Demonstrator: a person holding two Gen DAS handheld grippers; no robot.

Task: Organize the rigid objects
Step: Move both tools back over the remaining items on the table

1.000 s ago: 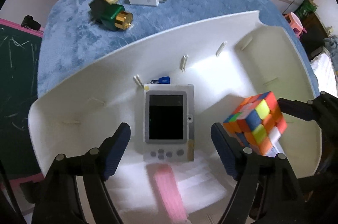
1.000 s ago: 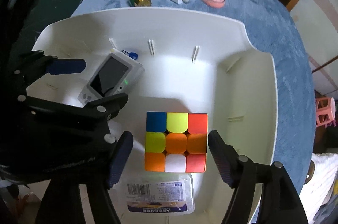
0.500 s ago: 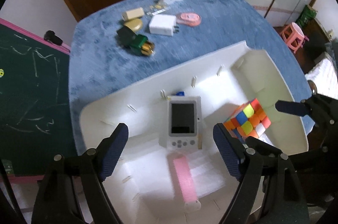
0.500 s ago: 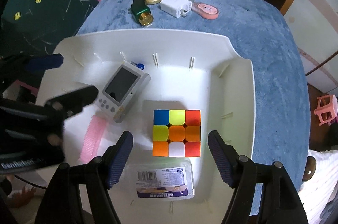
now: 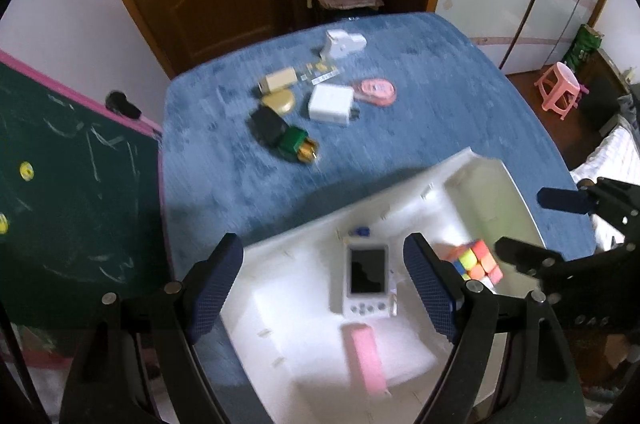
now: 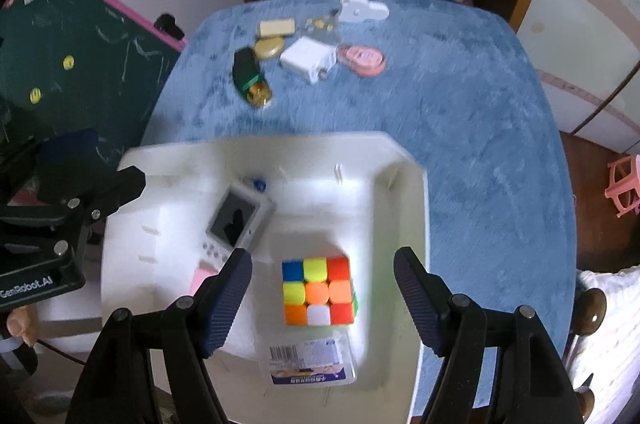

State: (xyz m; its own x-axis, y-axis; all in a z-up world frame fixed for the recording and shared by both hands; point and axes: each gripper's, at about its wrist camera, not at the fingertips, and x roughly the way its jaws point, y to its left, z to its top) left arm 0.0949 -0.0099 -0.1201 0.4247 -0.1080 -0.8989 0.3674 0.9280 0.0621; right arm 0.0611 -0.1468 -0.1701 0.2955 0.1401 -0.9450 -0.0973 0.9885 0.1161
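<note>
Visibly: "GenRobot.AI" on left gripper | clear box barcode label

Blue-cloth table w/ white tray, charger, misc. bits.

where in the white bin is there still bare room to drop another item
Bare floor lies in the white bin's far right corner, between the Rubik's cube and the far wall, and along its left side beyond the handheld game console. The near edge is crowded: cube, labelled plastic box and pink comb.
</note>
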